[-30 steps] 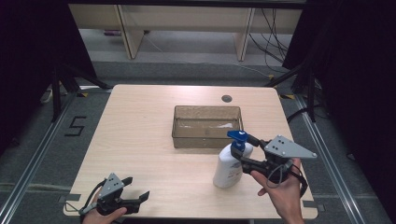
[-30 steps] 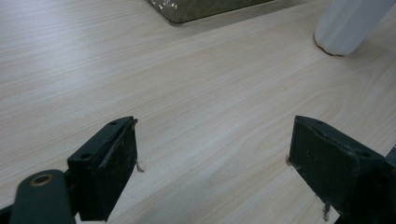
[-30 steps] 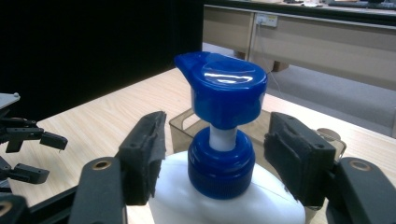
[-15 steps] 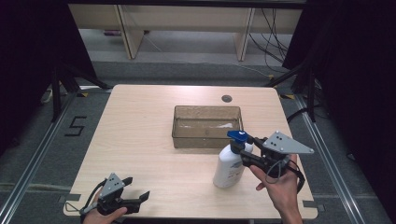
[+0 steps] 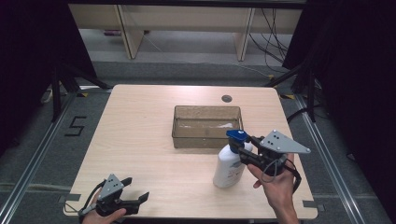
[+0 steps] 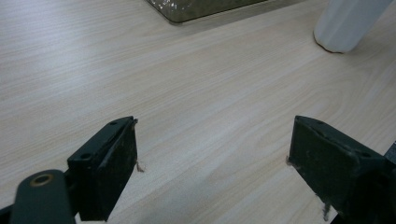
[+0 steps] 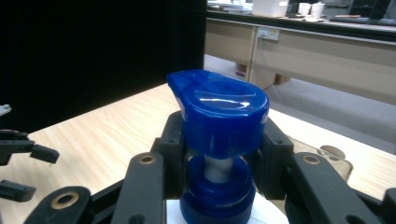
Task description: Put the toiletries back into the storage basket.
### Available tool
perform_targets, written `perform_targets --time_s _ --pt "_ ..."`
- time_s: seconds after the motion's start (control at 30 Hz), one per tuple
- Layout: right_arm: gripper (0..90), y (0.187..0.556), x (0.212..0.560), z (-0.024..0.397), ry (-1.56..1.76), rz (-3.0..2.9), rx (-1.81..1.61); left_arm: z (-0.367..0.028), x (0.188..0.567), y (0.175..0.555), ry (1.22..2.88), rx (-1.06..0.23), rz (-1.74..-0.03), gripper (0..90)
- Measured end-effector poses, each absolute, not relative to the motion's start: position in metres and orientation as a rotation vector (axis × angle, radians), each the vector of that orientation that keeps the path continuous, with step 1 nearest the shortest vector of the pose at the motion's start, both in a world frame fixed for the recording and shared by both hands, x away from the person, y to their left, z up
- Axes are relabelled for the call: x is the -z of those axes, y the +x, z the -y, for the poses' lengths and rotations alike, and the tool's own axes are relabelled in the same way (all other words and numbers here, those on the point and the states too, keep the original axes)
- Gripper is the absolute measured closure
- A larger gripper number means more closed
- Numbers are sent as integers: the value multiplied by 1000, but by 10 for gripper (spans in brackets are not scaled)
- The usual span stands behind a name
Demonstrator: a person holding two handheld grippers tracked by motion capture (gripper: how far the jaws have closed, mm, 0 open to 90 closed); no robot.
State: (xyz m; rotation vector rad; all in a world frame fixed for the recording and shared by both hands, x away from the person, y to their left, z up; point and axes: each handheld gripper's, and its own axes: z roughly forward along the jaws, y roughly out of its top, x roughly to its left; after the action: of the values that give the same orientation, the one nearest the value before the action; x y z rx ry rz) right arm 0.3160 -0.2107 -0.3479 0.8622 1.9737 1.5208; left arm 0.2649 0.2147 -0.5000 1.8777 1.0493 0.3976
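Glossy blue plastic pump cap [image 7: 219,109]; matt pale wood-grain table [image 5: 140,140]; translucent plastic bin [image 5: 206,127].

surface: light wooden table [image 5: 140,140] | centre, toward 1 o'clock: clear brownish tray [image 5: 207,125] | 4 o'clock: white pump bottle [image 5: 229,164] standing upright | 12 o'clock edge: round grommet [image 5: 227,98]

Count of things on and around the table

One white pump bottle [image 5: 229,167] with one blue pump head [image 7: 218,112]; one clear brownish tray [image 5: 207,127]; one round grommet hole [image 5: 227,98] in one wooden table [image 5: 144,140]; two hand-held grippers, left gripper [image 5: 133,194] and right gripper [image 5: 243,148]; two hands, one per gripper.
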Motion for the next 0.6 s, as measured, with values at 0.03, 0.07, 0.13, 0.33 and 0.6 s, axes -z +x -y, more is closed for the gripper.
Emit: perform_targets --time_s 0.03,0.07,0.13,0.33,0.6 --pt "616 316 348 211 862 -1974 -1521 -215 500 265 1878 -398 -1049 148" --pt "616 316 348 209 866 -1972 -1529 -214 500 265 1864 -387 -1045 148" --pt "616 315 346 208 854 -1969 -1487 -213 500 265 1874 -390 -1043 148" --pt "616 317 345 206 882 -1966 -1502 -214 501 267 1876 -381 -1037 148" --pt "617 319 339 206 859 -1958 -1515 -214 501 267 1895 -386 -1039 148"
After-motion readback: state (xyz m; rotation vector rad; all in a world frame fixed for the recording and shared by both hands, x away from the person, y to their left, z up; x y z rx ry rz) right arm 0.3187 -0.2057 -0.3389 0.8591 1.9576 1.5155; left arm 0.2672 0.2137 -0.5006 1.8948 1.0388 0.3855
